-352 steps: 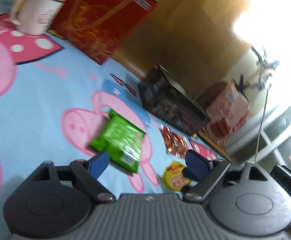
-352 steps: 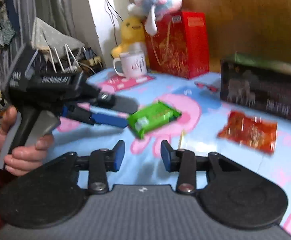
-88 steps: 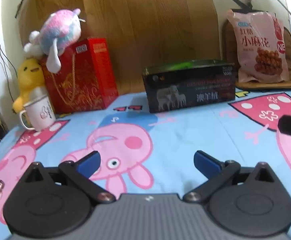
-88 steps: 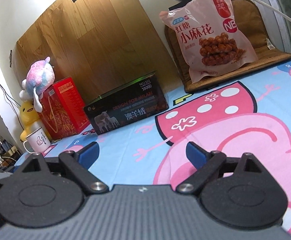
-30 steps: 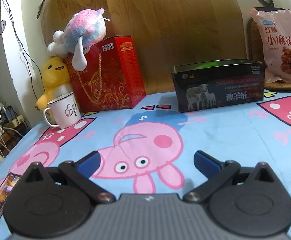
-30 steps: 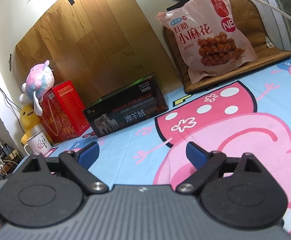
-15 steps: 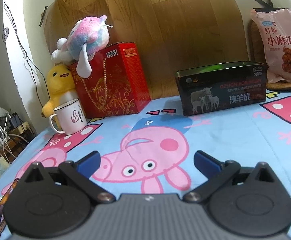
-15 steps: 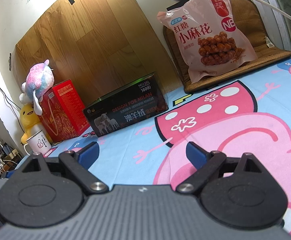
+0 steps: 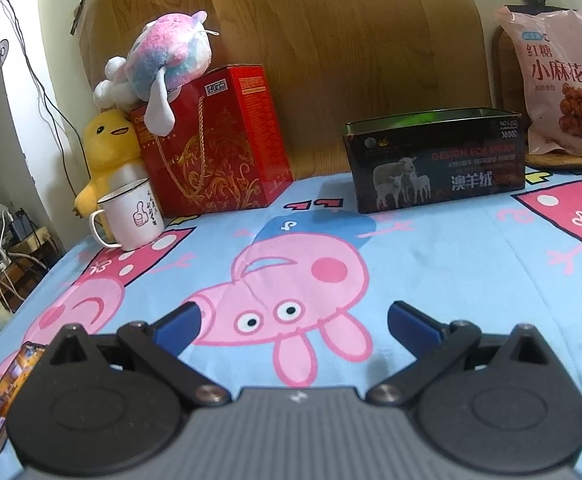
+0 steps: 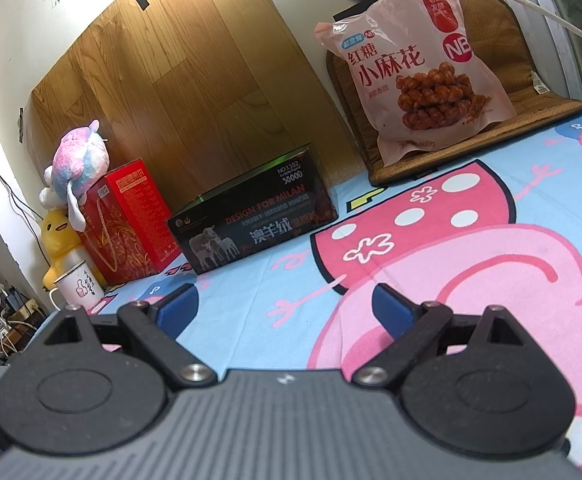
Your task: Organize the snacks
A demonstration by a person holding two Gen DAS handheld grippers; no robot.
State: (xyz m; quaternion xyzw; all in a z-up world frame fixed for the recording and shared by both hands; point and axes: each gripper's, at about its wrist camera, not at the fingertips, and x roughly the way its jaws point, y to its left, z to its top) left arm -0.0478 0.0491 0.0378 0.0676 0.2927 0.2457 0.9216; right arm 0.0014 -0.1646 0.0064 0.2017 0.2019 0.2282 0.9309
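Small packets gone from the sheet since earlier; green shows inside black box (image 9: 437, 164). Left hand-held gripper (image 9: 293, 322) and right hand-held gripper (image 10: 285, 306) both released, empty. Looks nearly done.

Two low wrist views across the bedsheet (image 9: 451, 264), sharing the black box (image 9: 435, 170).

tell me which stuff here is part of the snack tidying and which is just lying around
Part of the job:
black box, open-topped, something green showing inside
pink snack bag, propped on a brown mat
left gripper and right gripper, both open, empty

Just lying about:
red gift bag
plush toy
yellow duck
white mug
phone
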